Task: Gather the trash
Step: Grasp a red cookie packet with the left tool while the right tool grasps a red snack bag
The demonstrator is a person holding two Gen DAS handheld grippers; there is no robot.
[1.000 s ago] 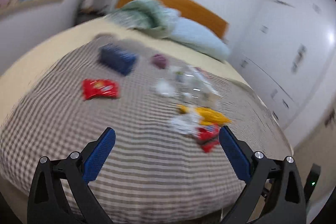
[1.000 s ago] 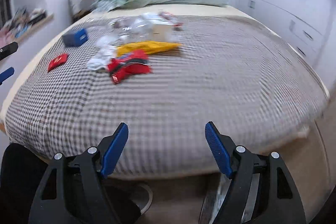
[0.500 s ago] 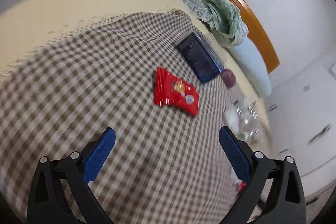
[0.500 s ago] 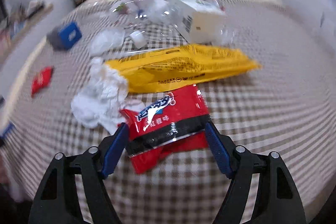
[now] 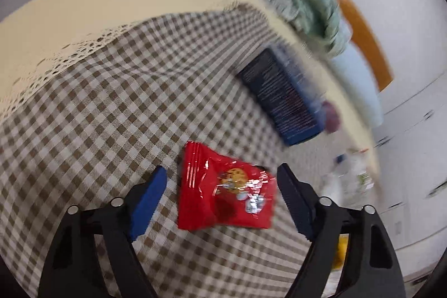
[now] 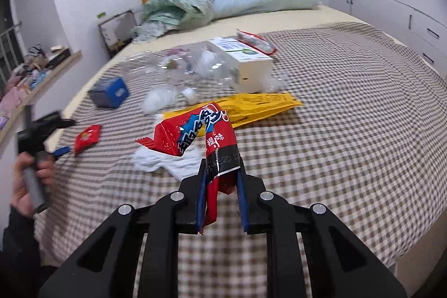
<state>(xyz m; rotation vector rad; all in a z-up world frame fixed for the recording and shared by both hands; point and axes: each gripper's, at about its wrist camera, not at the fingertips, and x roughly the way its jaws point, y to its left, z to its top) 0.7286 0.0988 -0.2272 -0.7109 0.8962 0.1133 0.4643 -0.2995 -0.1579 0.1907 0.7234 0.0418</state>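
Left wrist view: the checked blanket [image 5: 117,102] fills the lower left and middle of the frame, and its lace edge runs along the upper left against a bare cream sheet [image 5: 111,2]. That whole left side lies free of things. A dark blue box [image 5: 282,94] sits right of centre, with a green quilt [image 5: 304,7] in the upper right. The left gripper [image 5: 220,182] has just been closing, yet its jaws stand apart, one on each side of a red cookie packet [image 5: 226,194] lying flat on the blanket in the lower middle. A gap shows between the left pad and the packet; at the right pad, contact cannot be told.

Right wrist view: the blanket's right half, from centre to the right edge of the frame, is bare. The litter clusters in the upper middle: a white carton [image 6: 245,66], a yellow bag [image 6: 251,108], a white tissue [image 6: 167,161]. The right gripper [image 6: 222,175] has just been closing and its jaws pinch the lower end of a red snack bag [image 6: 201,133], which stands folded above them. At the left edge a hand [image 6: 25,183] holds the other gripper near the small red packet.
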